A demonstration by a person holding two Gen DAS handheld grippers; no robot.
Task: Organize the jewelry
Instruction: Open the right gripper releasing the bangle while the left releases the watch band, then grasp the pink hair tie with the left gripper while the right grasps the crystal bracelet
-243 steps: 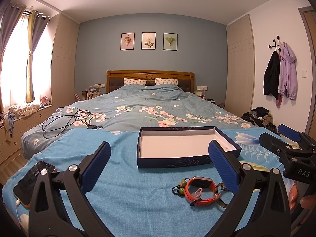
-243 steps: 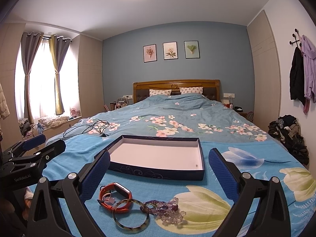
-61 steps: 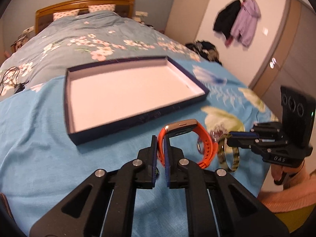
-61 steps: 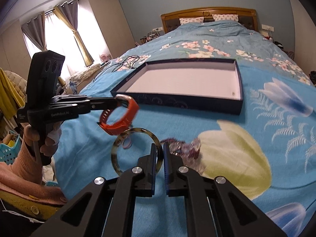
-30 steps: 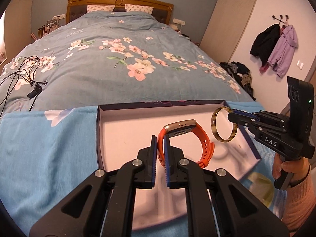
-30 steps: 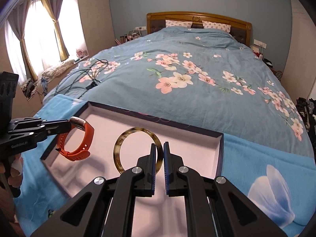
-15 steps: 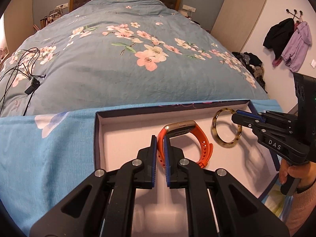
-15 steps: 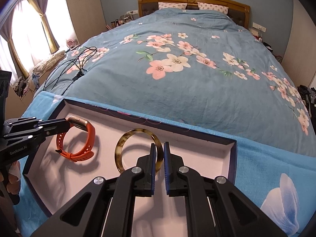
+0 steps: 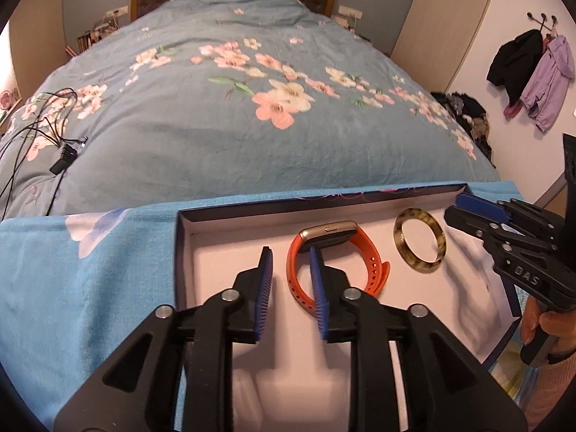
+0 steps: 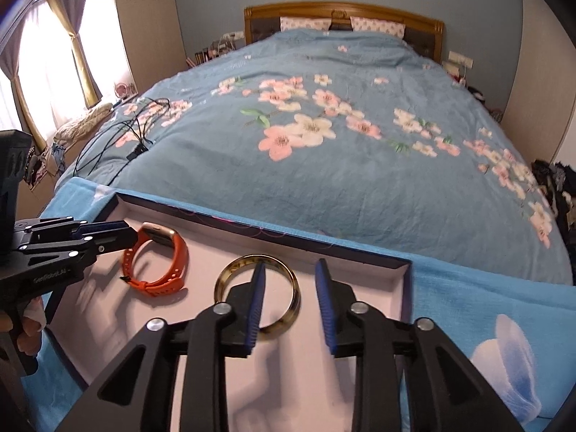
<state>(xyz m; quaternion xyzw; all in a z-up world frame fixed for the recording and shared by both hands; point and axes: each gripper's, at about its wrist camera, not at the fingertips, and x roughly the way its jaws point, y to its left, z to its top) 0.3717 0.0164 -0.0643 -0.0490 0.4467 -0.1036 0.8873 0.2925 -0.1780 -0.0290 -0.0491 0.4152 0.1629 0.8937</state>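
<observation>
Orange watch (image 9: 333, 259) and bangle (image 9: 420, 240) lie in the tray (image 9: 183, 252) (both tongs parted, holding nothing).

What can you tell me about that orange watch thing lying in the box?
The orange watch band looks like soft rubber, with a row of strap holes and a rounded gold-coloured case at its far end. Its strap is closed into a loop, and it lies on its side on the pale floor of the dark-walled box, left of the mottled bangle. The left gripper is open, one finger reaching inside the loop.
</observation>
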